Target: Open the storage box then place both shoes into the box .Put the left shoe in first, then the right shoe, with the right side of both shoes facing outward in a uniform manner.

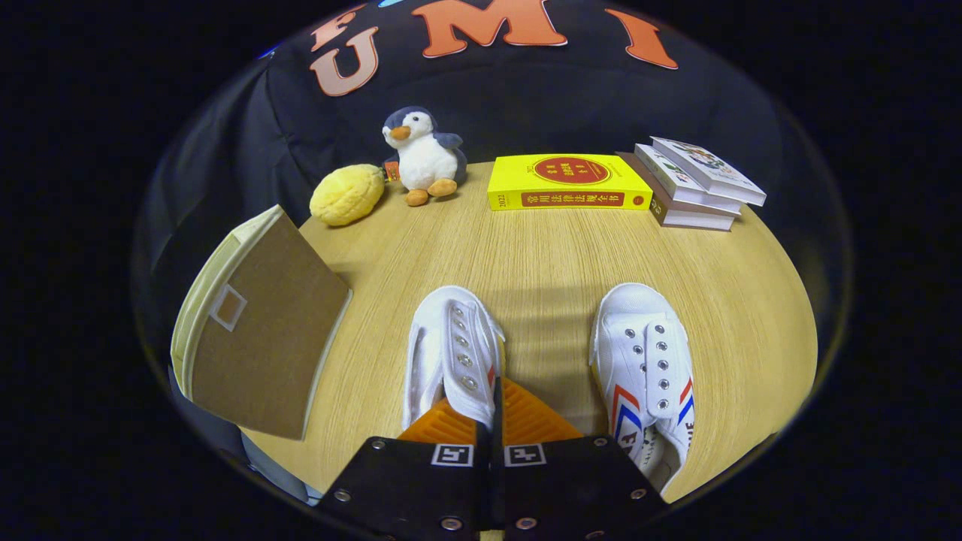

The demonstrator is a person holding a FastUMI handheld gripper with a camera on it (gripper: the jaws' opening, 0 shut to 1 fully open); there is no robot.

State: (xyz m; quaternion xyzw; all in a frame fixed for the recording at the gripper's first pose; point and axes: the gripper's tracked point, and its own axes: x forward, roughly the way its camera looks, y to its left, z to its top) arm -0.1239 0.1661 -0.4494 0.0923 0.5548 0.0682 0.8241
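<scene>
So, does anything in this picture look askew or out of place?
Yes. The left shoe is tilted onto its side, with the gripper shut on its tongue, while the right shoe lies flat. The storage box stands tilted, with its lid open. Nothing looks spilled or damaged.

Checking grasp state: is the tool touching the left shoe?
Touching. In the gripper view the tool has its fingers closed on the tongue of the left shoe, with no gap showing.
</scene>
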